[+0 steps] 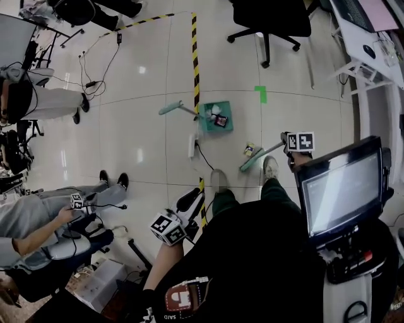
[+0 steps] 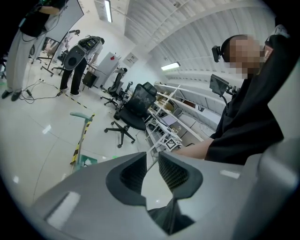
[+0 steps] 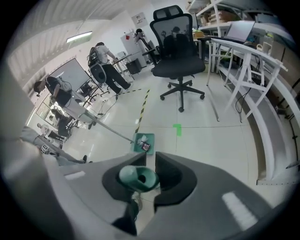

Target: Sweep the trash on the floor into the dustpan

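Yellow-black striped tape runs beside the green plastic dustpan, black office chair beyond, all on glossy pale tiles. Right gripper clamps green broom handle; left gripper narrowly parted, empty.

The head view looks from above, steeply down at the floor, with the dustpan well ahead. The right gripper view sits lower and faces forward across that floor to the same dustpan, striped tape and office chair. The left gripper view, lower still, tilts upward across the room and shares all three.
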A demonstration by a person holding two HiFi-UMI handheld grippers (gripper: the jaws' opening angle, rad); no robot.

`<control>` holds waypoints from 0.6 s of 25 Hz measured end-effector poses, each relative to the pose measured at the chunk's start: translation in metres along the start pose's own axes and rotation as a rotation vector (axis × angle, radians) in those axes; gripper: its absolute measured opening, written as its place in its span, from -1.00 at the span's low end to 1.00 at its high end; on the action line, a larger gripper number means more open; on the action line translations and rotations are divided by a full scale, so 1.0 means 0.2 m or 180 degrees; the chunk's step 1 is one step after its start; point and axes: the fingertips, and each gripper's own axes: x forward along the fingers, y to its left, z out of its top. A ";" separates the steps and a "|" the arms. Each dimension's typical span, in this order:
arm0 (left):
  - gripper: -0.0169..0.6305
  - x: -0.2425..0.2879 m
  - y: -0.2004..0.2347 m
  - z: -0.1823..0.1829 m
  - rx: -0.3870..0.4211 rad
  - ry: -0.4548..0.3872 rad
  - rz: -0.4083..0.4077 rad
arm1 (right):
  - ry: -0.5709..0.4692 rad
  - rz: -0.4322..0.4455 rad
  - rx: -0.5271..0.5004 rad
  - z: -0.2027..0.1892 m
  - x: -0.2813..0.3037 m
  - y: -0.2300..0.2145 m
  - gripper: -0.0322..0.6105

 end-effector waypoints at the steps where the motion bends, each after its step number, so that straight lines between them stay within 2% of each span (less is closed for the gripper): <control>1: -0.69 -0.01 0.01 -0.02 -0.0022 0.0011 0.0024 | -0.0075 -0.0020 -0.0002 0.05 0.04 -0.01 -0.73; 5: -0.69 -0.02 0.03 -0.07 -0.0077 0.0088 0.0121 | -0.0387 0.0058 -0.0153 0.32 0.16 0.01 -0.74; 10: -0.69 -0.01 0.00 -0.07 -0.0076 0.0175 0.0139 | -0.0741 0.0440 -0.0802 0.62 0.21 0.24 -0.74; 15: -0.69 0.03 0.01 -0.07 -0.0076 0.0175 0.0090 | -0.0927 0.0679 -0.1214 0.76 0.19 0.40 -0.74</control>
